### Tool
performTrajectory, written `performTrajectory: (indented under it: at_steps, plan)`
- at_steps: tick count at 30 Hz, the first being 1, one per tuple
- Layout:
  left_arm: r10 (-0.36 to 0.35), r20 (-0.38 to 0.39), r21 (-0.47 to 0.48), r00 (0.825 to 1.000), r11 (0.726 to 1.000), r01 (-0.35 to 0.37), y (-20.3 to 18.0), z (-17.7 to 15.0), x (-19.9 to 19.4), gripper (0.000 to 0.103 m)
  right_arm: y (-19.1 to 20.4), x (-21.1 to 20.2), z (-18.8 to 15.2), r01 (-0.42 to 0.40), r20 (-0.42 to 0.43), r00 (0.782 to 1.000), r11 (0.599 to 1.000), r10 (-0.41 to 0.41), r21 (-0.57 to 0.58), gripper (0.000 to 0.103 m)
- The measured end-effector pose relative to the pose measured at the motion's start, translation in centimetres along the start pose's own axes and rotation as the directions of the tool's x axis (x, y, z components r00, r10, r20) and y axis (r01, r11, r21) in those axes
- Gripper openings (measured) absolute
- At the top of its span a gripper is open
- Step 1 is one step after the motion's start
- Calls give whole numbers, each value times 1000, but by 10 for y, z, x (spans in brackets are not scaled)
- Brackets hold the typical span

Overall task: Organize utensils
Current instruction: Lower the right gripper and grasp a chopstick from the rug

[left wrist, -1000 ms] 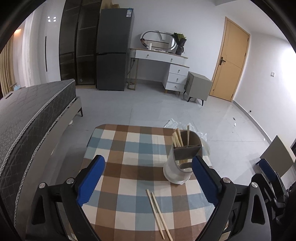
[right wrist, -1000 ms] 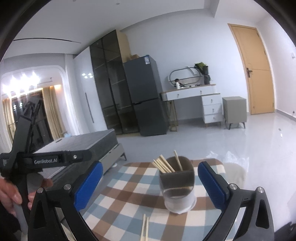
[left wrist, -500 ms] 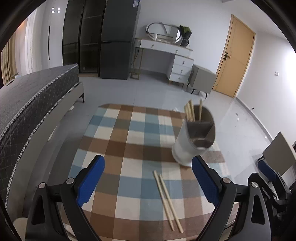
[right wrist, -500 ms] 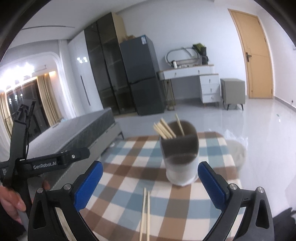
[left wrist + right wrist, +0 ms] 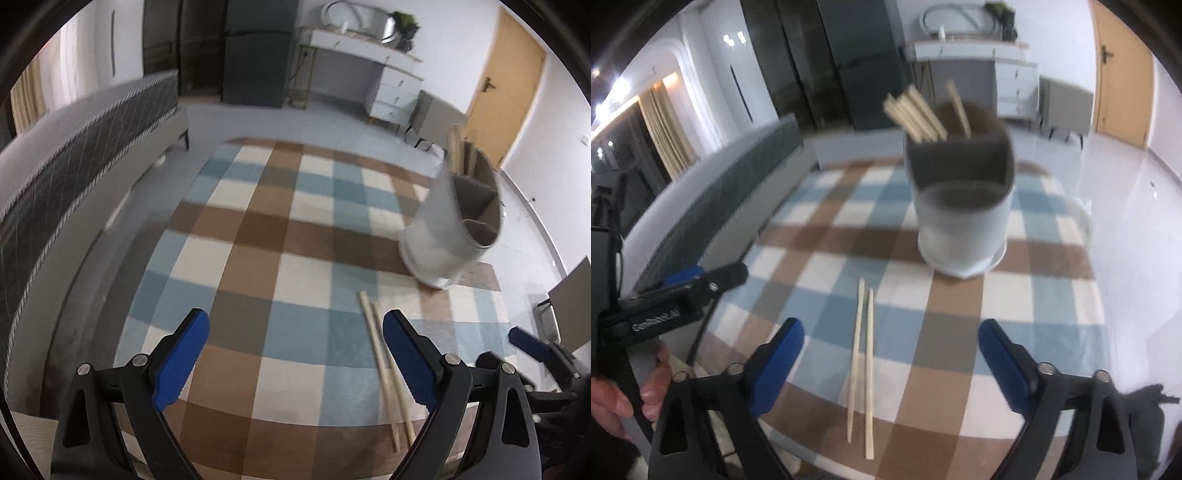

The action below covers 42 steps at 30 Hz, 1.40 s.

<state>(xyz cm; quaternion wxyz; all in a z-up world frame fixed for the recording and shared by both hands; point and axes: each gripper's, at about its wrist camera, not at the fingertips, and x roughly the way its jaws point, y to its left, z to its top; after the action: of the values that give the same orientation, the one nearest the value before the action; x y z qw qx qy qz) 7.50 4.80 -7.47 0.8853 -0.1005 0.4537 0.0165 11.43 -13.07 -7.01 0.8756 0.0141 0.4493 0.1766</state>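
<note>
Two wooden chopsticks (image 5: pixel 862 365) lie side by side on the checked tablecloth (image 5: pixel 827 266), near its front edge. Beyond them stands a white utensil holder (image 5: pixel 960 206) with a dark divided insert and several chopsticks in its back compartment. My right gripper (image 5: pixel 891 363) hovers over the loose pair, which lies in line between its blue pads; the jaws are closing but touch nothing. My left gripper (image 5: pixel 295 354) is open and empty over the cloth; the chopsticks (image 5: pixel 382 373) pass just inside its right pad, and the holder (image 5: pixel 448 229) is far right.
A grey bed (image 5: pixel 74 155) runs along the table's left side. A hand (image 5: pixel 613 402) holds the left gripper's handle at the left edge of the right wrist view. A dark fridge (image 5: pixel 860 62), a white dresser (image 5: pixel 384 74) and a wooden door (image 5: pixel 506 81) line the far wall.
Both grippers have sunk toward the table and tilted down. The loose chopsticks and the holder now look larger and nearer. The right gripper's pads stand a little closer together.
</note>
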Motion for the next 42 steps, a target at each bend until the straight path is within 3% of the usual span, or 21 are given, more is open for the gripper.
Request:
performTrajectory:
  at_steps: [5,11,20,28,35,42]
  plan:
    - [-44,-26,-143,999,989,40,27,2,2,92,5,43,7,18,-139,990,1000,-21,-19,79]
    - [-60,-66,-224,996,974,44,43,3,7,92,17,83,22,13,-246,969,996,-34,-88,65]
    - [-69,-77,-226,995,973,50,46,4,5,92,30,119,28,46,-350,929,978,-116,-202,29]
    - [-44,-93,-208,995,978,23,47,6,8,92,38,125,23,53,-371,918,969,-141,-240,27]
    - [-29,-90,-193,996,981,11,48,6,8,92,46,127,28,76,-345,924,962,-167,-262,26]
    - [-18,-100,-188,995,982,-1,48,5,11,92,54,138,33,75,-318,935,965,-156,-253,10]
